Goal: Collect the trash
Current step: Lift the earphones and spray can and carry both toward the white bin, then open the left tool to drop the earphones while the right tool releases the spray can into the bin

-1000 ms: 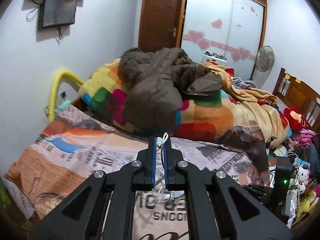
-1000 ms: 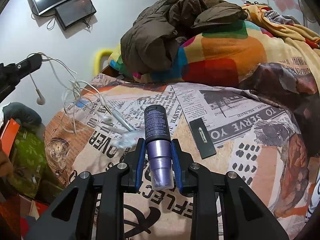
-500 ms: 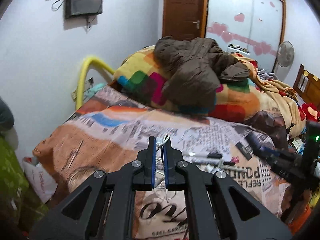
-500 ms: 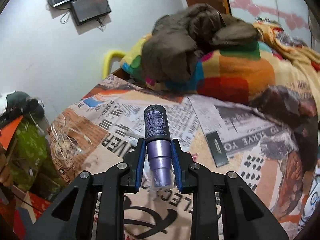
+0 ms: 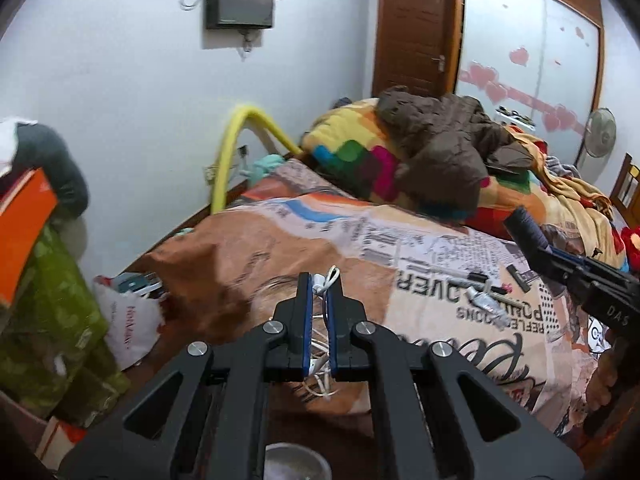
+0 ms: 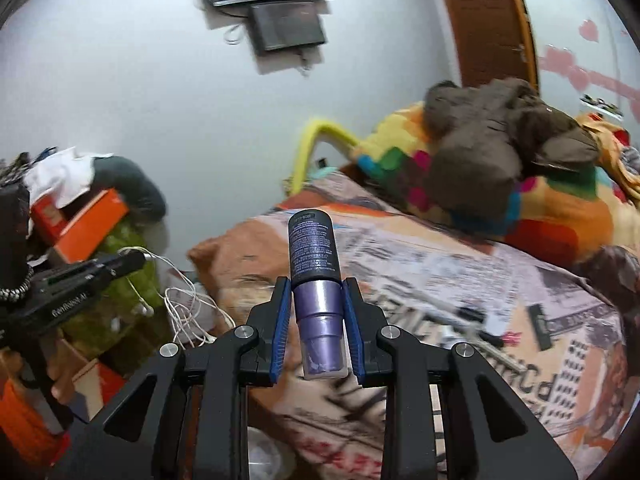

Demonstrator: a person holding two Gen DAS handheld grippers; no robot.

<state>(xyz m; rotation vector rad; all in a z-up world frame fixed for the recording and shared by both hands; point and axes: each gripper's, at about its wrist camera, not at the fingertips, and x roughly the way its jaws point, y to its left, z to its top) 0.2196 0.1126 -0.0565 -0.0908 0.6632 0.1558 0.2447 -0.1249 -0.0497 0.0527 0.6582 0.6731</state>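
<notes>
A brown jacket (image 5: 436, 156) lies heaped on the colourful blanket (image 5: 352, 152) at the bed's far end; left of the blanket a yellow hoop (image 5: 240, 136) leans against the wall.

Bottle (image 6: 315, 280): glossy plastic, dark top, metallic purple base. Earphone cord (image 5: 320, 364): smooth white plastic. Bedsheet (image 5: 360, 248): matt printed cloth (newsprint pattern). Door (image 5: 412, 28): wood.
</notes>
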